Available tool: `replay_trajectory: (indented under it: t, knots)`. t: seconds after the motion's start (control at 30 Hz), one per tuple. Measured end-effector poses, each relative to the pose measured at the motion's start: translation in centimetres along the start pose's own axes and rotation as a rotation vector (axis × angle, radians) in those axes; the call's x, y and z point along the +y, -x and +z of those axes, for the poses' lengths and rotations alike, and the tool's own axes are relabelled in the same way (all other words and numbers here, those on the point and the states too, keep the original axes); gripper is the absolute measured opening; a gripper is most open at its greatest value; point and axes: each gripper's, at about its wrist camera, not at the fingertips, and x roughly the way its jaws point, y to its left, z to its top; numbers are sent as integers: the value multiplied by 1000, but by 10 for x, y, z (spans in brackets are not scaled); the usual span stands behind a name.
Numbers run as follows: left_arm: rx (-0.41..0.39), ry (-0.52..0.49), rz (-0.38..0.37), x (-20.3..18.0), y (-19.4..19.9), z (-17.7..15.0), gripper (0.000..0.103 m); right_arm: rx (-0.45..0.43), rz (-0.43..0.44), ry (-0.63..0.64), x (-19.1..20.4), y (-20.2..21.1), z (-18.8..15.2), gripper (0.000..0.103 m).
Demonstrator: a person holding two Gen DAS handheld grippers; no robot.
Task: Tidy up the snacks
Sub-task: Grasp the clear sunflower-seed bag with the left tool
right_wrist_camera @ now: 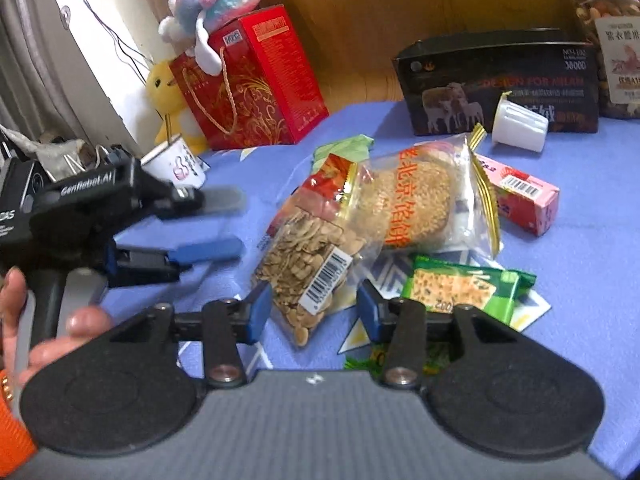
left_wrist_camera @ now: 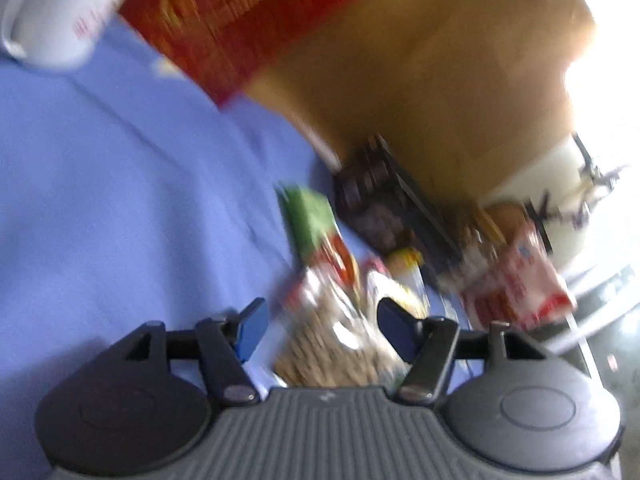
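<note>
1. The snacks lie in a loose heap on the blue cloth (right_wrist_camera: 580, 208), which is why both tools come at it from the near side. Nothing here looks sorted yet.
2. The right gripper (right_wrist_camera: 310, 312) sits low and near, its blue fingers (right_wrist_camera: 258, 312) spread either side of the near end of the seed bag (right_wrist_camera: 308, 256). The pads do not seem to press on the bag, so I judge it is lined up for a grasp, not holding anything.
3. The left gripper (right_wrist_camera: 224, 224) comes in from the left, jaws parted with nothing between them. In its own blurred view (left_wrist_camera: 320, 320) the seed bag (left_wrist_camera: 340, 352) lies just beyond its fingers.
4. The clear bag of sesame cakes (right_wrist_camera: 424, 200) rests on the seed bag's far end, so lifting the seed bag would likely drag it along.
5. The green cracker packet (right_wrist_camera: 464, 292) lies near right, the pink carton (right_wrist_camera: 524, 200) farther right, and a white cup (right_wrist_camera: 518, 126) lies tipped against the black box (right_wrist_camera: 496, 84).
6. The red gift bag (right_wrist_camera: 256, 84), the soft toys and the nut jar (right_wrist_camera: 608, 40) stand along the far edge, out of the way.
</note>
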Motion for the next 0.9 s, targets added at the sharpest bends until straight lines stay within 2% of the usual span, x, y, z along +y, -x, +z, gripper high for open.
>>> replay_trajectory:
  t: [0.07,0.13,0.2,0.27,0.3,0.4,0.43,0.53,0.57,0.77,0.9]
  knots:
    - [-3,17,5,6,3,9,62,-14,23,-15,-3,1,-1,49]
    - [41,16,-16,8,-5,12,62,-19,27,-24,-3,0,0,49]
    - [103,-5,-15,7,-19,6,62,-20,24,-26,-2,-1,1,48]
    - [113,-44,-26,0,-24,-3,59,-16,29,-23,-1,-4,0,43]
    - [110,-69,-12,-4,-23,-7,53,-16,18,-20,0,-4,0,34]
    - [140,-108,39,-12,-21,-19,18,-4,2,-32,-3,-2,-2,29]
    - [142,-114,51,-12,-17,-23,17,-1,18,-54,-6,2,-2,28]
    - [158,-91,19,-13,-5,-35,16,-28,43,-71,-10,18,-7,24]
    - [162,-92,11,-17,-2,-38,15,-40,45,-77,-11,23,-8,19]
    - [133,-183,-15,-59,11,-34,15,-139,67,-100,-12,53,-1,19]
    - [150,-238,-47,-83,-1,-36,15,-201,55,-123,-23,72,2,19]
